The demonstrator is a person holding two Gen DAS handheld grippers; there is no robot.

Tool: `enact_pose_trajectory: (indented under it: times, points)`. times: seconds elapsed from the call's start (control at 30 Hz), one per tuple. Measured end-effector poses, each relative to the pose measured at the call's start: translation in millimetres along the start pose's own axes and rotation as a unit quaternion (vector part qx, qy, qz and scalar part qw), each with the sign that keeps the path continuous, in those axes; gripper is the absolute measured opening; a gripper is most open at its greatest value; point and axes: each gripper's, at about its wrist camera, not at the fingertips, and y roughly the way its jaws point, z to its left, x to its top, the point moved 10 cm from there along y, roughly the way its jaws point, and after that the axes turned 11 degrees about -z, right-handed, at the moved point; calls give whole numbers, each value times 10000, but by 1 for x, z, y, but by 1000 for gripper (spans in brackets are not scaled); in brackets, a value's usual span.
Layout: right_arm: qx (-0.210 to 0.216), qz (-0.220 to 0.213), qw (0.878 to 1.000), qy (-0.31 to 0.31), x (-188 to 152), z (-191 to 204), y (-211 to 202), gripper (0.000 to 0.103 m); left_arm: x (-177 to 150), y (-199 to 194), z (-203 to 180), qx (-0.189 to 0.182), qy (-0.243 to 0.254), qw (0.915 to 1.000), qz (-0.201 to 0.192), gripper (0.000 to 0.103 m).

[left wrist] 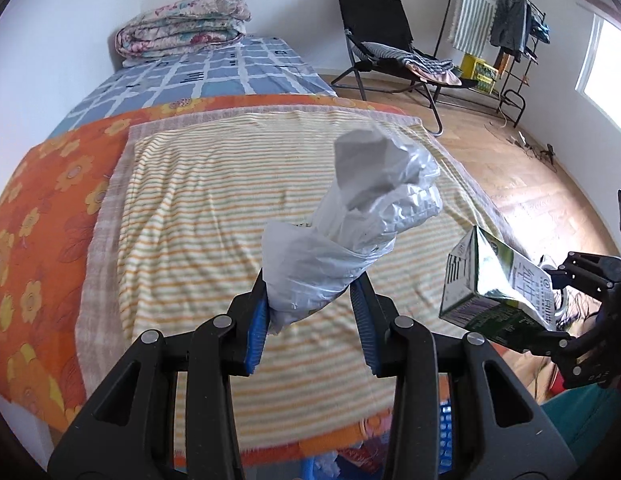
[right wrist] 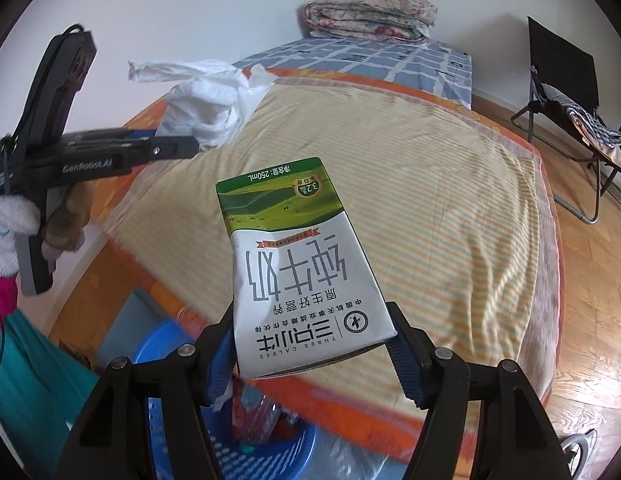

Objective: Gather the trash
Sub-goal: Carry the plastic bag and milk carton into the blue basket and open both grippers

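My left gripper (left wrist: 310, 312) is shut on a crumpled white plastic bag (left wrist: 358, 216), which sticks up and forward from the blue pads above the striped blanket (left wrist: 214, 216). My right gripper (right wrist: 312, 354) is shut on a green and white milk carton (right wrist: 294, 264), its printed face toward the camera. In the left wrist view the carton (left wrist: 494, 280) hangs at the right edge in the right gripper (left wrist: 550, 304). The right wrist view shows the bag (right wrist: 206, 96) at upper left, held by the left gripper (right wrist: 178, 146) in a hand. A blue basket (right wrist: 178, 408) with trash sits below, beside the bed.
The bed carries an orange flowered cover (left wrist: 50, 208), a blue checked sheet (left wrist: 214, 72) and a folded quilt (left wrist: 182, 28) at the wall. A black folding chair (left wrist: 382, 44) and a clothes rack (left wrist: 506, 28) stand on the wooden floor (left wrist: 530, 184) to the right.
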Motion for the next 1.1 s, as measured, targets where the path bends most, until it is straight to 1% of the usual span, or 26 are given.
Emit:
enact_pose_trajectory:
  times: [0.27,0.5,0.73,0.9,1.1]
  points:
    - [256,76,9996,-98,-39,31,-27,69,-31,-27,-21,-39,254,9997,50,39]
    - [434,246,9987,65,-78,43,-39,69,-63,-43,-37,-75,395,9991,145,39]
    - [521,491,9973,185,-118,53,-41,69,-93,-53,-43,-95,412,9987,288,39]
    - [519,668,9964,9,-141,67,-39,69,-116,-58,-50,-135,546,9975,428,39]
    - [540,826,9951,-37,-156,73,-34,69,-141,-63,-56,-196,631,9961,593,39]
